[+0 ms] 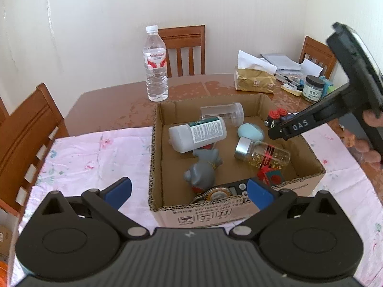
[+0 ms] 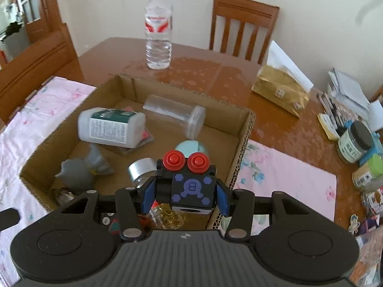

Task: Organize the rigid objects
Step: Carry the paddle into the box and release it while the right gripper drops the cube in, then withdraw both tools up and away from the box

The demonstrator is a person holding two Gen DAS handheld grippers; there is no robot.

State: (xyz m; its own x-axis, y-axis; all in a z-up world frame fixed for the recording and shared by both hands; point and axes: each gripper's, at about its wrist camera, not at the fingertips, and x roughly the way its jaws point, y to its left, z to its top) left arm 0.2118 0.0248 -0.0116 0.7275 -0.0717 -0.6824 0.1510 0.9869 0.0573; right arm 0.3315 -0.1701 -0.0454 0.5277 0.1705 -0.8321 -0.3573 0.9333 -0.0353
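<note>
Toy block (image 2: pixel 191 186) sits clamped between right tongs (image 2: pixel 184 199).

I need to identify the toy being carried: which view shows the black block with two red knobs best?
The right wrist view: the black block sits close and centred, clamped in the right gripper. The left wrist view shows only its red knobs, small, behind the gripper's fingers.

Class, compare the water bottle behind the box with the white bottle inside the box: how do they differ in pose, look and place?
The water bottle stands upright on the bare table; the white bottle lies on its side in the cardboard box. The water bottle is clear with a red-and-white label; the white bottle is opaque with a green-and-white label. Both are plastic-looking bottles, and neither is held.
</note>
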